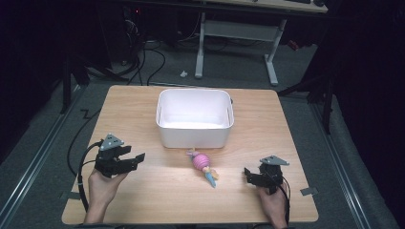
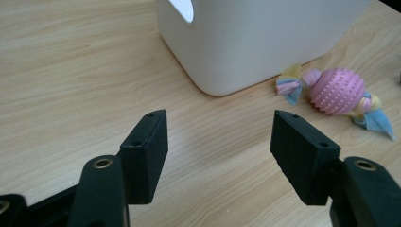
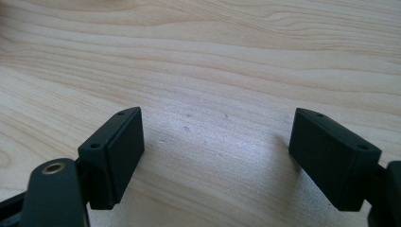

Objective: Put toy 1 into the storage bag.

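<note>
A pink ribbed ball toy point(image 1: 202, 163) with pastel cloth tails lies on the wooden table point(image 1: 133, 109) just in front of a white plastic bin point(image 1: 195, 117). In the left gripper view the toy point(image 2: 336, 91) rests at the upper right, beside the bin point(image 2: 246, 38). My left gripper point(image 1: 135, 157) sits at the table's front left, open and empty, its jaws point(image 2: 220, 151) spread wide over bare wood. My right gripper point(image 1: 248, 174) is at the front right, to the right of the toy, also open point(image 3: 215, 156) with only wood between its jaws.
The bin looks empty inside and has a handle cutout point(image 2: 182, 9) in its side. Beyond the table's far edge are a desk frame point(image 1: 236, 33) and cables on the floor point(image 1: 148, 57). A person's hands point(image 1: 102, 188) hold both grippers near the front edge.
</note>
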Tool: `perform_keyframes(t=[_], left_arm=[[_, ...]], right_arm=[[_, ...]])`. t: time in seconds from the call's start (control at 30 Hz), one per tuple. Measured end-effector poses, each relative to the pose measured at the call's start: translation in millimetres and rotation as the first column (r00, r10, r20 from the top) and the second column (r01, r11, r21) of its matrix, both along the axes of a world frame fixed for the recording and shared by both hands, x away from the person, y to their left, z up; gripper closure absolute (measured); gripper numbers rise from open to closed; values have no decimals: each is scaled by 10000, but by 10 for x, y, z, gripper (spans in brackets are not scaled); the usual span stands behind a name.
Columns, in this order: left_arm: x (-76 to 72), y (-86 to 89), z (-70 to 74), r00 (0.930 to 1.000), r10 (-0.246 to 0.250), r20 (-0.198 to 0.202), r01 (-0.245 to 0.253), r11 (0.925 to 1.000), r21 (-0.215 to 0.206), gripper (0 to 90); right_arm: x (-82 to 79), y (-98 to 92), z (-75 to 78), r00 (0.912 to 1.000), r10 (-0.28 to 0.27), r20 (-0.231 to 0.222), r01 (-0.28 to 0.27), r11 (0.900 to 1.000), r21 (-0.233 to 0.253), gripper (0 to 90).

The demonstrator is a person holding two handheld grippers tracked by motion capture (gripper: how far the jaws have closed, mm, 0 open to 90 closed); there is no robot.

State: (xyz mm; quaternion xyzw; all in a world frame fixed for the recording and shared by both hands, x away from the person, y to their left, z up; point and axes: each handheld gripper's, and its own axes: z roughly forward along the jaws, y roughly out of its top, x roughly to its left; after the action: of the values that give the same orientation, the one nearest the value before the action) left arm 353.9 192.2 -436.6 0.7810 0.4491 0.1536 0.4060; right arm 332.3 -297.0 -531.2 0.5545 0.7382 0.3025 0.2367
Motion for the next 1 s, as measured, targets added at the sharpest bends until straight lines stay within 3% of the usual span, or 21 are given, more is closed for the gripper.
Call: perform_keyframes(t=[0.37,0.83,1.0], left_arm=[[22,-10,-301,9993,328,-199,-336,9985,-436,376],[80,-137,-552,9986,488,-197,-490,9988,-89,356],[105,-200,-645,9979,632,-155,-627,9977,257,349]], right_arm=[[-1,-1,0,10000,11,7,-11,10000,-6,188],[-1,0,0,10000,-10,2,10,10000,1,188],[-1,1,0,10000,-8,10,8,10000,1,188]])
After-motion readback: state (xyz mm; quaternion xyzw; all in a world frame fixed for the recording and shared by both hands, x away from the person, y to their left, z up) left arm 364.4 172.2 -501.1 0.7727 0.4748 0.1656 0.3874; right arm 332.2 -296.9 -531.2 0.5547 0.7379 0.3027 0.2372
